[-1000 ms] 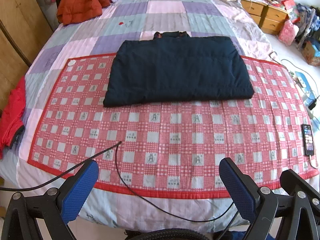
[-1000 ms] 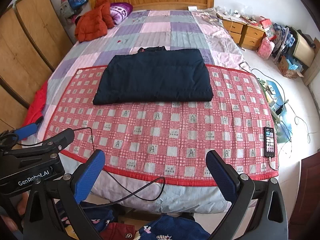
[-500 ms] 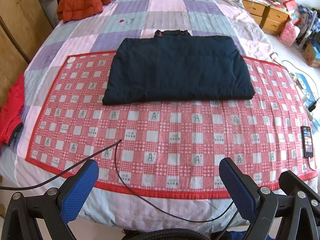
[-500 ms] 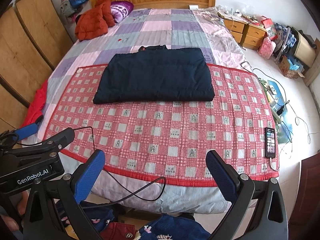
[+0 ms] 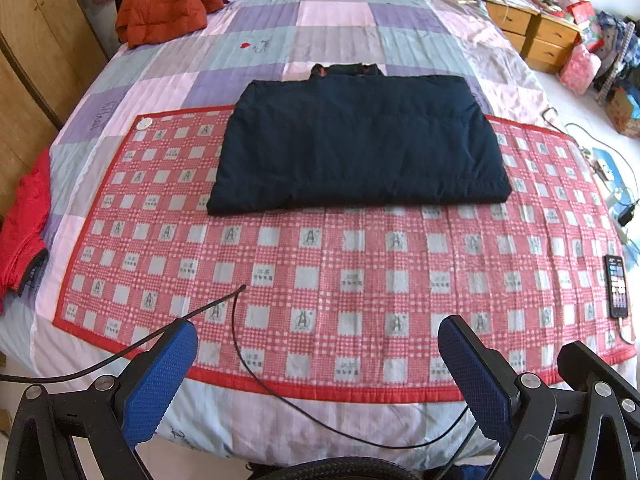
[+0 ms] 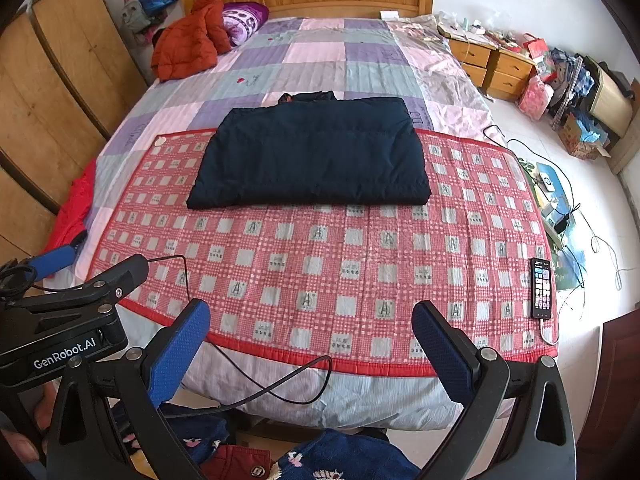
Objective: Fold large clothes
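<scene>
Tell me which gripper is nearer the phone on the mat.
Right. The right gripper sits toward the phone; the left gripper is farther left.

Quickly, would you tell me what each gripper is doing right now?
Left gripper: open, holding nothing.
Right gripper: open, holding nothing.

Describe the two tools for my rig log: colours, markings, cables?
Both match: black angular frames with silver bolts and blue dimpled pads on each finger. The left tool trails a thin black cable over the bed edge. The right tool looks alike; white GenRobot.AI lettering marks the left tool's body there.
</scene>
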Tool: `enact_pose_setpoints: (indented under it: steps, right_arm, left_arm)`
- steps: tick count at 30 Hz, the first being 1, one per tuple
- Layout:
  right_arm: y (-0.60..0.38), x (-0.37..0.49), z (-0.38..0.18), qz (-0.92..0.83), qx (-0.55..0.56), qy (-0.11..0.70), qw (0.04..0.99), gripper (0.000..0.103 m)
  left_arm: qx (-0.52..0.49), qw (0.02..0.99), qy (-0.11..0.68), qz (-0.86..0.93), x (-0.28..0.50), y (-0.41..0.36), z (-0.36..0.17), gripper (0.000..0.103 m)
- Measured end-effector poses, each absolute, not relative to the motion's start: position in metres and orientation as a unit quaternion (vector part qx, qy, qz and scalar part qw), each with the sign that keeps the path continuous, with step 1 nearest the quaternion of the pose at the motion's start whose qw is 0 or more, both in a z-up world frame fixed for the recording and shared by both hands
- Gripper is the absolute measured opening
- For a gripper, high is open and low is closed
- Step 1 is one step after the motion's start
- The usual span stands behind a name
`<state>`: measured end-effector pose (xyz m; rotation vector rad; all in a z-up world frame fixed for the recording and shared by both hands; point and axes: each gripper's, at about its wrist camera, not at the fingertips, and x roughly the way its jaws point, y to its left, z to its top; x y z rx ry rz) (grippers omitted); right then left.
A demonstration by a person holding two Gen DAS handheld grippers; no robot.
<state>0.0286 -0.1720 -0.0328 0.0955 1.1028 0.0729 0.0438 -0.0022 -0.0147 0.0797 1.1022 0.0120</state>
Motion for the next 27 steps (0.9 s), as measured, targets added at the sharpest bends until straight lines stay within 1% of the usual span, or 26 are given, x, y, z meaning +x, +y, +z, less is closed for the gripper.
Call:
enact_pose_setpoints:
  steps: [27]
  right_arm:
    - [-0.1681, 0.0320, -0.0346, 0.033, 0.046, 0.524, 0.850, 0.103]
  left_arm:
    - [0.037, 0.851, 0.524, 0.005, 0.0457, 0.0013, -0.0140, 0.099]
